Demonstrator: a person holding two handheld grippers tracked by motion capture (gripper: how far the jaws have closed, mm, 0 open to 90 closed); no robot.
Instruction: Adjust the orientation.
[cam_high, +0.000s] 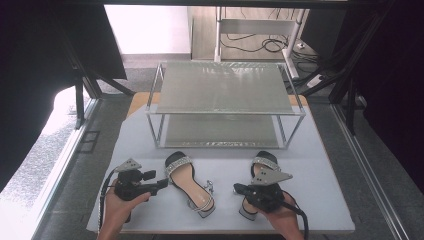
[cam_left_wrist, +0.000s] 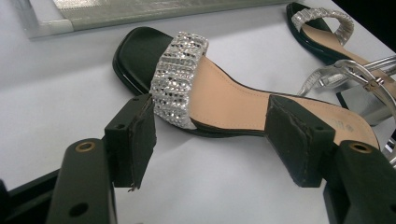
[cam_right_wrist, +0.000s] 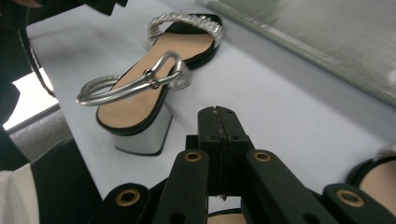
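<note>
Basically two black sandals with sparkly toe straps lie on the white table (cam_high: 150, 210), in front of a two-tier metal rack (cam_high: 225, 102). Left sandal (cam_high: 189, 185) lies angled, toe toward the rack, silver block heel and ankle strap toward the person. Left gripper (cam_high: 161, 183) sits just left of it, jaws apart; in the left gripper view they straddle the sandal's near edge by the toe strap (cam_left_wrist: 180, 79), contact unclear. Right sandal (cam_high: 261, 167) is partly under the right gripper (cam_high: 238, 189), whose jaws are pressed together on nothing, pointing left toward the other sandal
</note>
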